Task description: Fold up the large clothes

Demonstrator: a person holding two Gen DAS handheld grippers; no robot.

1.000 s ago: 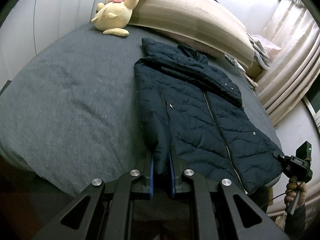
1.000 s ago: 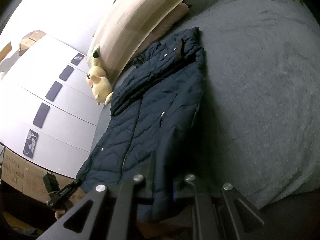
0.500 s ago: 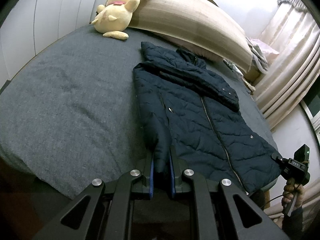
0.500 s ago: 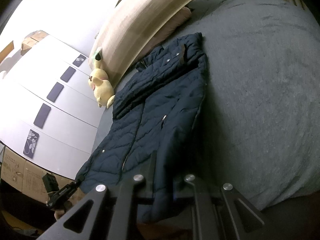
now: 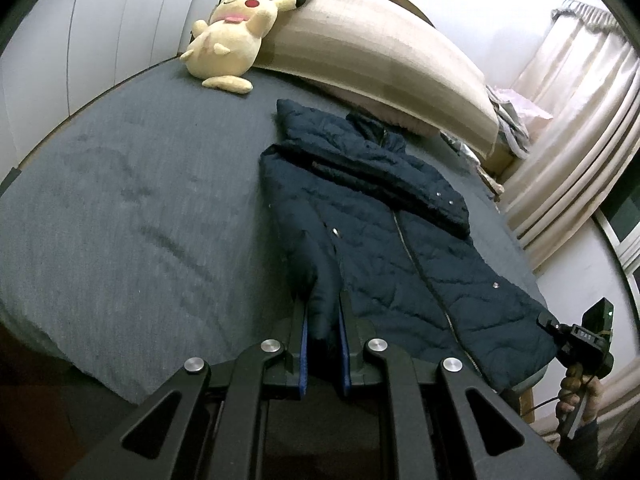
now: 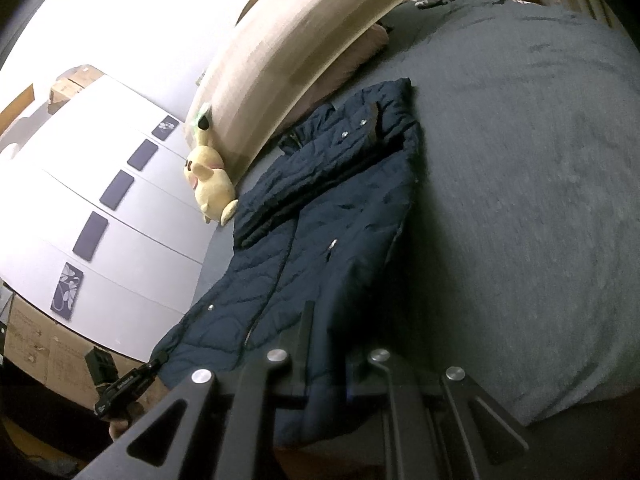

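A dark navy quilted jacket [image 5: 384, 236] lies front up on the grey bed [image 5: 132, 216], hood toward the headboard, sleeves folded in; it also shows in the right wrist view [image 6: 320, 232]. My left gripper [image 5: 323, 312] is shut on the jacket's hem corner at the foot of the bed. My right gripper [image 6: 330, 332] is shut on the other hem corner. Each gripper shows in the other's view, at the jacket's far bottom corner [image 5: 576, 340] [image 6: 124, 384].
A yellow plush toy [image 5: 228, 40] sits at the head of the bed by the beige headboard [image 5: 380, 52]. Curtains [image 5: 576, 148] hang on the bed's right side. White wardrobe doors [image 6: 100, 208] stand along the other side. Cardboard boxes [image 6: 36, 344] sit below.
Both grippers have lifted slightly while holding the hem, so the views tilt and the jacket sits a little farther up the bed. Both grips are unchanged.
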